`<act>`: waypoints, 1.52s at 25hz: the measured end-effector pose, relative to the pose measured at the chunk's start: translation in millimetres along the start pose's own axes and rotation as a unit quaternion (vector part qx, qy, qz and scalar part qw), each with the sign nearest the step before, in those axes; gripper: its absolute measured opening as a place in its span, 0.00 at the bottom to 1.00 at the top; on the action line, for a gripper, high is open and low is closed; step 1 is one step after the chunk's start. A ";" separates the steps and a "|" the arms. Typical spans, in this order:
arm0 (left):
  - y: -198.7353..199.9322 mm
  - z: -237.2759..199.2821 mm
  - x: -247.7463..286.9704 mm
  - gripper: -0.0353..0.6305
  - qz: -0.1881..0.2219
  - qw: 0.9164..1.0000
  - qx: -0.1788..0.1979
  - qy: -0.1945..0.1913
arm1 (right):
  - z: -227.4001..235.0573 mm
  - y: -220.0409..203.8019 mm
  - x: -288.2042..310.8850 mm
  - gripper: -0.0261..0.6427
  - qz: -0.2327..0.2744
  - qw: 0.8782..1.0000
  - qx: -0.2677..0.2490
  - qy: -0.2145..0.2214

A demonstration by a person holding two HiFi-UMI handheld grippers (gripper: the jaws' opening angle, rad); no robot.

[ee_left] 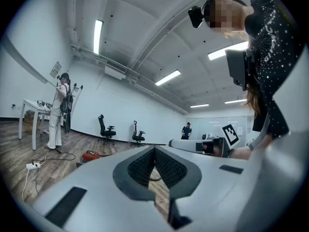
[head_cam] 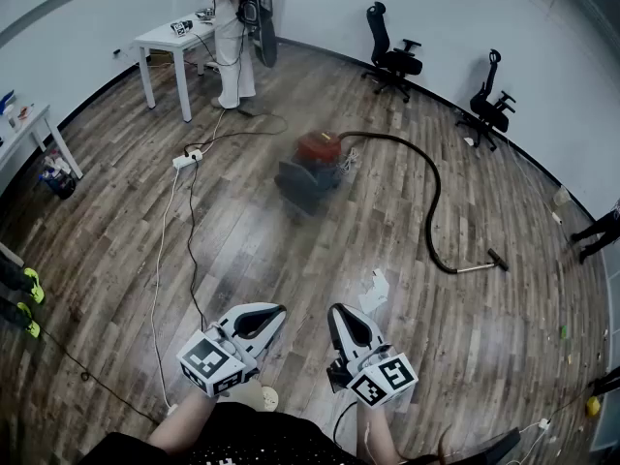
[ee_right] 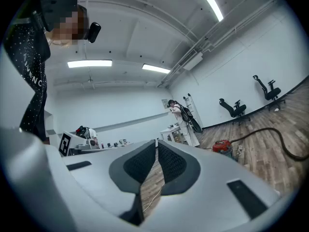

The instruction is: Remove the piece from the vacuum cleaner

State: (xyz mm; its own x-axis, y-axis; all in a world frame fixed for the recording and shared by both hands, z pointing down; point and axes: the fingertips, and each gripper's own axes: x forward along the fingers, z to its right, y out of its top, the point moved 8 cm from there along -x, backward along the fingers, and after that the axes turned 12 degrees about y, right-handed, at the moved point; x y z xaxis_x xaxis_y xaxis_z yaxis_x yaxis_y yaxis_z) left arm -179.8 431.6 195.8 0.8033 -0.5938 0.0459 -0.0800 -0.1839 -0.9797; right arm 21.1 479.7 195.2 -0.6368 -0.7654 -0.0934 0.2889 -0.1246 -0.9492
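Observation:
The red vacuum cleaner (head_cam: 316,166) with a dark base stands on the wooden floor in the middle of the room, well ahead of both grippers. Its black hose (head_cam: 433,201) curves right to a metal tube and floor nozzle (head_cam: 489,262). My left gripper (head_cam: 280,309) and right gripper (head_cam: 333,310) are side by side near the bottom of the head view, both shut and empty, pointing toward the vacuum. The left gripper view shows its jaws (ee_left: 154,150) touching, with the vacuum (ee_left: 90,154) small at the left. The right gripper view shows shut jaws (ee_right: 157,142), the vacuum (ee_right: 223,145) and the hose (ee_right: 273,140).
A person stands by a white table (head_cam: 172,39) at the back left. Two black office chairs (head_cam: 391,61) (head_cam: 488,109) line the far wall. A power strip (head_cam: 187,160) and cables run along the floor at left. Crumpled paper (head_cam: 374,290) lies just ahead of the right gripper.

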 end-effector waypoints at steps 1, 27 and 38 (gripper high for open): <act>0.0 0.5 3.1 0.06 -0.002 1.000 0.003 0.001 | 4.4 0.8 -2.4 0.06 0.004 1.000 0.005 -0.002; 30.7 -143.2 191.1 0.06 -0.024 0.999 0.028 -0.004 | 199.0 48.9 102.7 0.06 0.007 0.999 0.008 -0.050; 38.5 -221.8 263.7 0.06 -0.022 1.000 0.013 0.002 | 275.1 62.5 178.9 0.06 0.036 0.998 0.032 -0.032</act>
State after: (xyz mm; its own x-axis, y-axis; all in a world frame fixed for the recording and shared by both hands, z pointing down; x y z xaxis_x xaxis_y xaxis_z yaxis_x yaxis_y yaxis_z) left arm -101.9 94.2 213.4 0.8029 -0.5893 0.0895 -0.0295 -0.1892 -0.9815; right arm 121.9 161.2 201.7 -0.5659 -0.8125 -0.1396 0.3789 -0.1060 -0.9193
